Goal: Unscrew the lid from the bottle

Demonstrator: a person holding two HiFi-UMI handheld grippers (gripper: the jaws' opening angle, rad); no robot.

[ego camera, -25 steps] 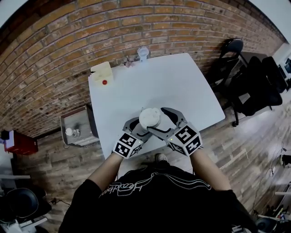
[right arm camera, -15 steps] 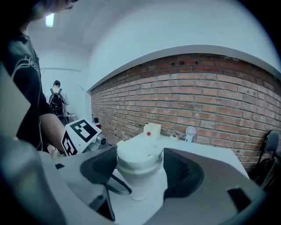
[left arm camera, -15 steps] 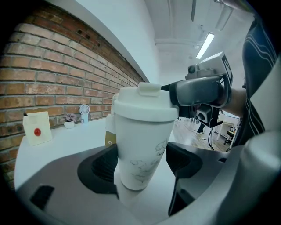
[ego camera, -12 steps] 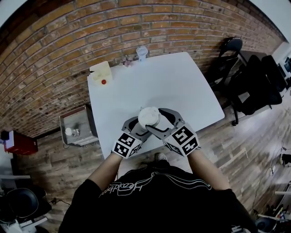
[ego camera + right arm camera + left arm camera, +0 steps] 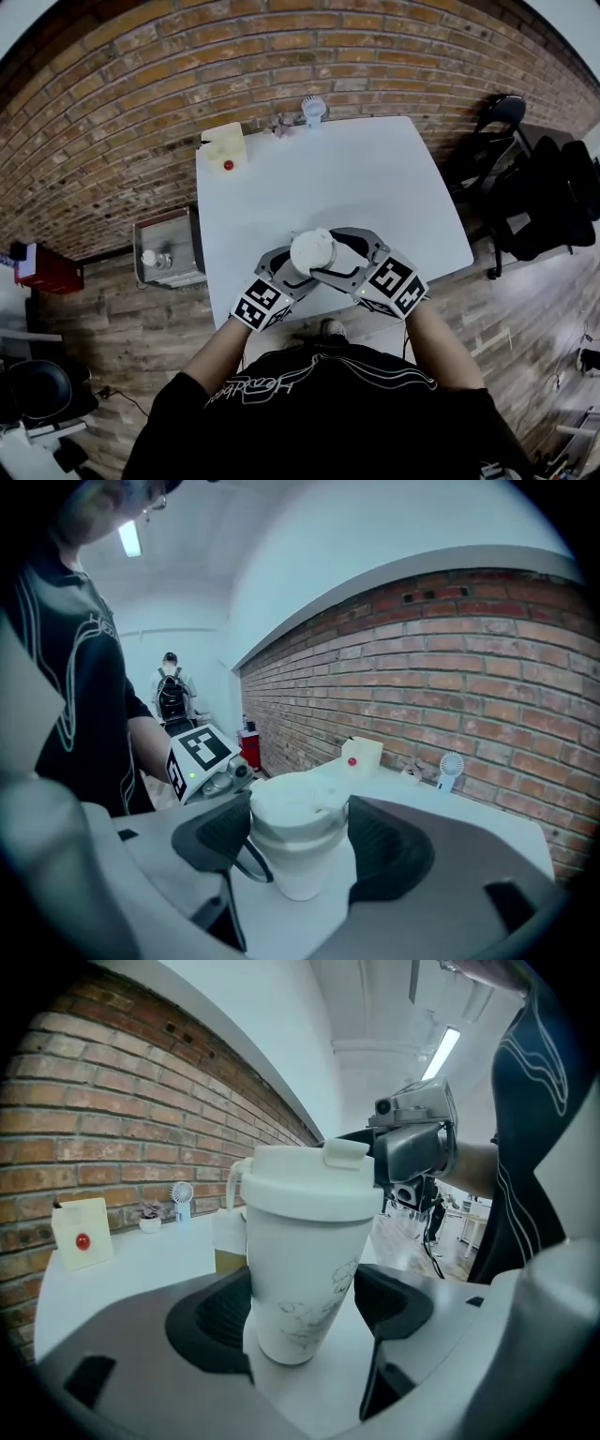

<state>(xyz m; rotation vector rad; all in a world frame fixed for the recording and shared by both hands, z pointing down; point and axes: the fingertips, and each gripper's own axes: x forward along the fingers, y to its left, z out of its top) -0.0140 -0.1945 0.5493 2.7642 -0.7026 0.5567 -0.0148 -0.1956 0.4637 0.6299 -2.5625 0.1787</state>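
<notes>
Right gripper (image 5: pixel 300 832) first: its jaws stand fairly wide but are filled, one pad against each side of the lid (image 5: pixel 298 803), so I read it as clamped on the cap and not hanging open around it. Left gripper (image 5: pixel 305 1302) sits lower, its pads pressed to either side of the white bottle (image 5: pixel 309 1260) near its base. The bottle stands upright on the white surface (image 5: pixel 356 178), close to the edge nearest me, between the two grippers.

From where I sit, three things could spoil the twist. The left hold is low on a smooth, tapering body; if it slips, the whole bottle will turn with the cap and nothing will unscrew. The right pads are tall, and I judge they may overlap the rim below the lid; if they bite body and cap together, the turn locks against itself. And with the bottle so near the edge, a sideways pull during the turn, rather than a clean rotation about its axis, could tilt it or drag it off the surface.

The lid's flip tab (image 5: pixel 345 1152) sticks out on top and could catch a pad as it comes round.
</notes>
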